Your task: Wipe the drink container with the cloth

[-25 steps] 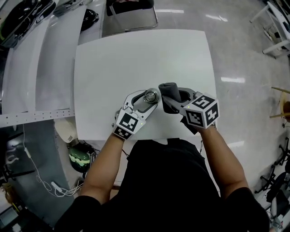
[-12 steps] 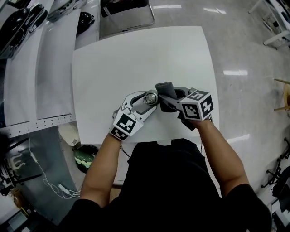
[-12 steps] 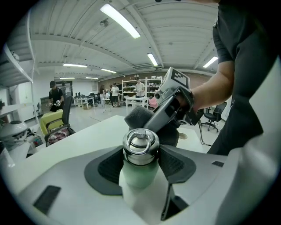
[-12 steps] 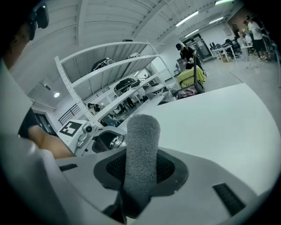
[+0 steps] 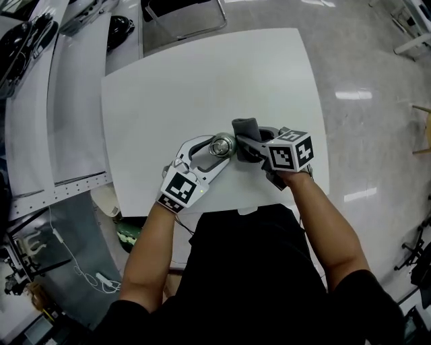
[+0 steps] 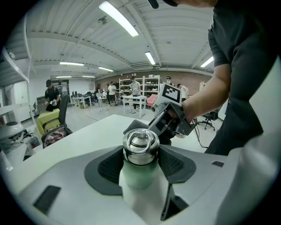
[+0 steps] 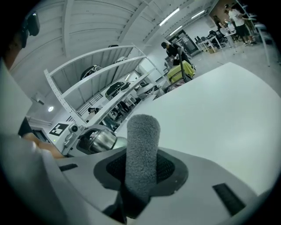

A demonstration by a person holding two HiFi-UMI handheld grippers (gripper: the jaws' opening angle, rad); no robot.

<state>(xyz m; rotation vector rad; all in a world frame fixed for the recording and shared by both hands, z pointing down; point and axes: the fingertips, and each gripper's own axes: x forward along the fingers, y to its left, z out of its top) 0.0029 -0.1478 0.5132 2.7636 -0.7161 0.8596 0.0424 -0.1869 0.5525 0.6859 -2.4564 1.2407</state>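
Note:
A pale green drink bottle [image 6: 139,176] with a steel cap [image 5: 221,145] lies gripped in my left gripper [image 5: 219,149], whose pads press on its neck from both sides. My right gripper [image 5: 248,143] is shut on a folded dark grey cloth [image 7: 141,151], which sticks up from between its jaws. In the head view the cloth [image 5: 246,129] sits just right of the cap, close to it or touching it. Seen from the right gripper, the bottle cap [image 7: 102,140] lies to the left of the cloth.
Both grippers work near the front edge of a white table [image 5: 202,81]. A chair [image 5: 182,17] stands beyond its far edge, and shelving [image 5: 67,87] runs along the left. A helmet-like object [image 5: 128,236] lies on the floor below the table's left front corner.
Both grippers keep their holds. The right gripper with the cloth has stayed at the bottle cap, shifting only slightly; the head view has moved a little.

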